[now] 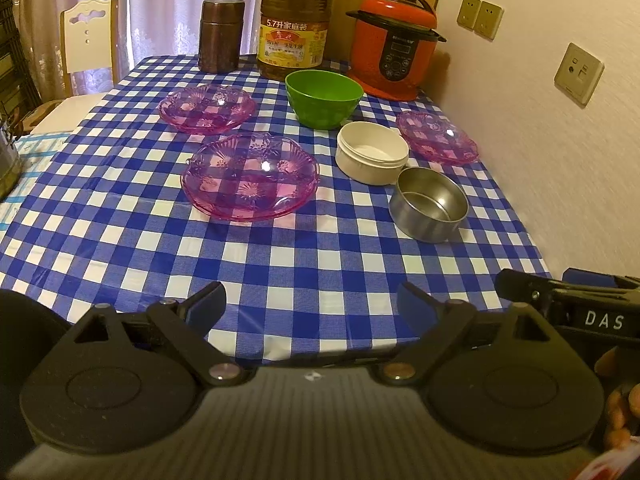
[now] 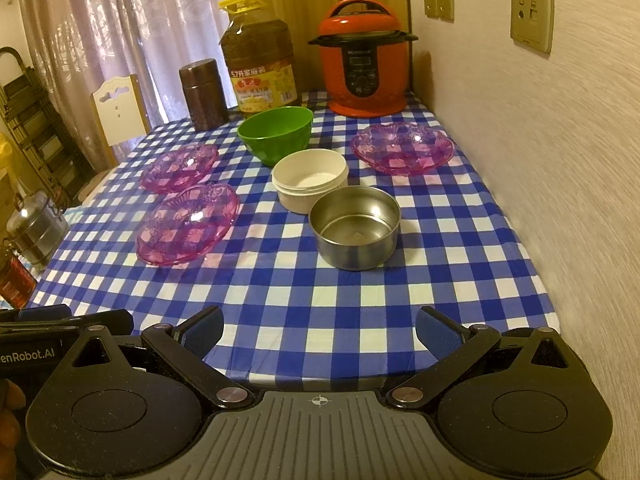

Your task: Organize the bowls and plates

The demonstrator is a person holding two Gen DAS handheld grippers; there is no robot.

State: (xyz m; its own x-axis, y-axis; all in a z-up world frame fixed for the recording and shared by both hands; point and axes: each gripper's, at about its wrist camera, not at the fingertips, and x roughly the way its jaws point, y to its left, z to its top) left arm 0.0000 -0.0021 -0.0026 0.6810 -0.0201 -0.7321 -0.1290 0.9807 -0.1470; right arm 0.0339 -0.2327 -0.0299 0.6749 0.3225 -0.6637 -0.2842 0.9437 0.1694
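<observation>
both hand-held grippers wide, empty; left hand-held gripper [image 1: 310, 300]; right hand-held gripper [image 2: 318, 326]; steel bowl [image 2: 354, 227] seemingly empty

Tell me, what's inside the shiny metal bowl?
Nothing. The metal bowl looks empty: its bare steel bottom shows, with only a reflection on it. The inner wall nearest the camera is hidden behind the bowl's own rim. Beneath it is the checked tablecloth.

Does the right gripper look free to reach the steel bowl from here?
Probably yes: the right gripper is open, and only bare checked tablecloth lies between it and the steel bowl.
</observation>
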